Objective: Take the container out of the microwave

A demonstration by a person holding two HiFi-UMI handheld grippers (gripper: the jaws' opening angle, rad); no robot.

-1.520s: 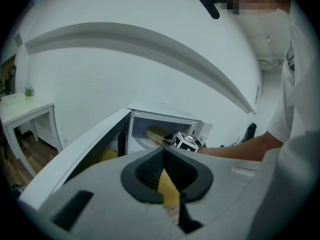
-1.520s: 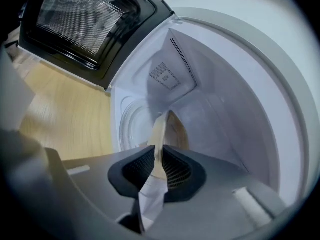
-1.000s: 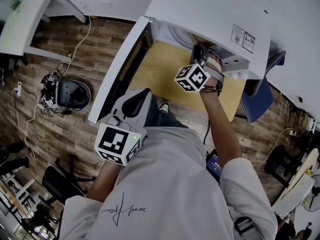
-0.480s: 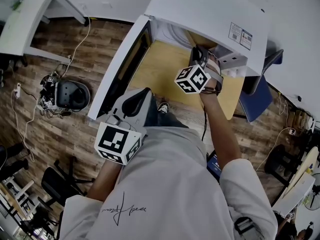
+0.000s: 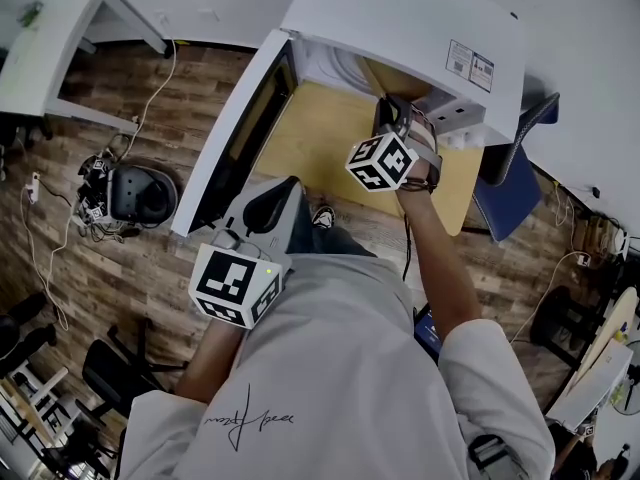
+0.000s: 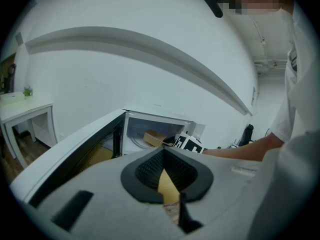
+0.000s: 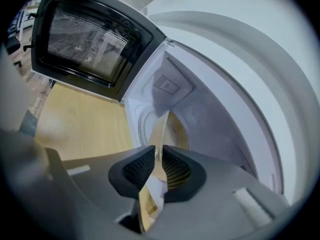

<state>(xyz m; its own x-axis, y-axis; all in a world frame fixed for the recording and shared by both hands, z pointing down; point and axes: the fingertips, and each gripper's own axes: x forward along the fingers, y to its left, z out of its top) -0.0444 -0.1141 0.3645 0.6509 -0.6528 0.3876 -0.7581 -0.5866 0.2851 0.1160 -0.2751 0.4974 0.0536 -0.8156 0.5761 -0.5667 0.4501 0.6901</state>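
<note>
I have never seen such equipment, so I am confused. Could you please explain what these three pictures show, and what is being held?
There is no robot here: a person holds a gripper in each hand. One picture comes from a camera on the person's head, looking down. The other two come from cameras riding on the grippers. A white microwave stands on a wooden table, its door swung open. The right hand-held gripper is clamped on the edge of a tan container at the microwave's opening. The left hand-held gripper is outside, jaws slightly apart, holding nothing.
</note>
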